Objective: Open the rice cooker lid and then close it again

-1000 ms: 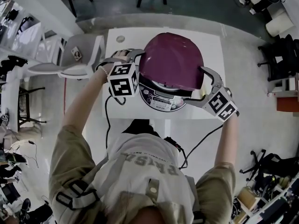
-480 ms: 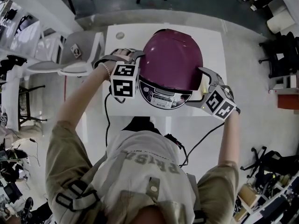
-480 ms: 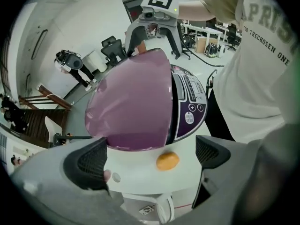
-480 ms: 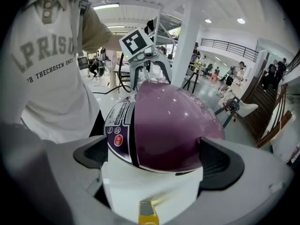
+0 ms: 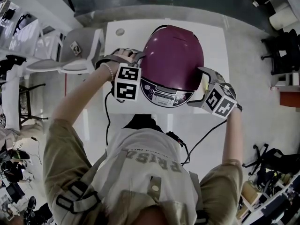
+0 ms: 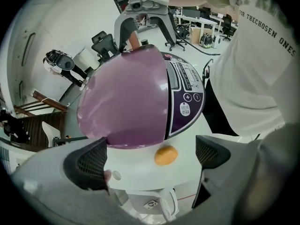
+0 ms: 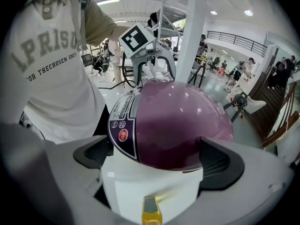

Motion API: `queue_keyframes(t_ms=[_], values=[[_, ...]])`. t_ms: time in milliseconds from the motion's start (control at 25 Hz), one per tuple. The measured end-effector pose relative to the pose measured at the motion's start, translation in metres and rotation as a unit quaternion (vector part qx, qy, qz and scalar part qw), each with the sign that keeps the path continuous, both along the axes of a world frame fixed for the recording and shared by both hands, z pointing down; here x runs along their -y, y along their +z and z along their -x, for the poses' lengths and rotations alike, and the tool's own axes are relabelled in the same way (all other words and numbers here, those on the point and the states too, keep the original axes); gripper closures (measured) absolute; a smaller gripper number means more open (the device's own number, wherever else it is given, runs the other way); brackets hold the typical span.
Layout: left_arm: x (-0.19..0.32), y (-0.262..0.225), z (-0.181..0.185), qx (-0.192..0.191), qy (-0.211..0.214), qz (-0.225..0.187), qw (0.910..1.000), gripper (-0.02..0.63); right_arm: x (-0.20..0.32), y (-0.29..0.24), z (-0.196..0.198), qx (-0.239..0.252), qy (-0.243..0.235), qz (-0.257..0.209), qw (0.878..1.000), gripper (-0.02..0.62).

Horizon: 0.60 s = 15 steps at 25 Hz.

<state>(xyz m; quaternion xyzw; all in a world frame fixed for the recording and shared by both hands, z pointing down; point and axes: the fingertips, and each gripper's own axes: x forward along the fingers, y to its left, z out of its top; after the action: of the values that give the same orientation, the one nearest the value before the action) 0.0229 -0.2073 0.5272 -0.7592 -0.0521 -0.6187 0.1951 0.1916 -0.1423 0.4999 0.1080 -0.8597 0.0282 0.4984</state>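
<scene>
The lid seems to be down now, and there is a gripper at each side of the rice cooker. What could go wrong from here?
1. The purple lid looks down, but no view shows that it has latched; if not, it may spring open.
2. The left gripper and right gripper stand open beside the rice cooker, which seems to sit near the front edge of the table; an uneven push could slide it.

Purple-lidded rice cooker [image 5: 172,64] sits on white table [image 5: 213,35].
</scene>
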Motion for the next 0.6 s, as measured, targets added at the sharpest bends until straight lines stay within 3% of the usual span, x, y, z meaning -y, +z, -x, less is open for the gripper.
queue_keyframes(t_ms=[600], values=[[-0.003,0.014,0.004,0.03,0.02,-0.015,0.9992,0.006,-0.005,0.012,0.001,-0.023,-0.01,0.019,1.0,0.014]])
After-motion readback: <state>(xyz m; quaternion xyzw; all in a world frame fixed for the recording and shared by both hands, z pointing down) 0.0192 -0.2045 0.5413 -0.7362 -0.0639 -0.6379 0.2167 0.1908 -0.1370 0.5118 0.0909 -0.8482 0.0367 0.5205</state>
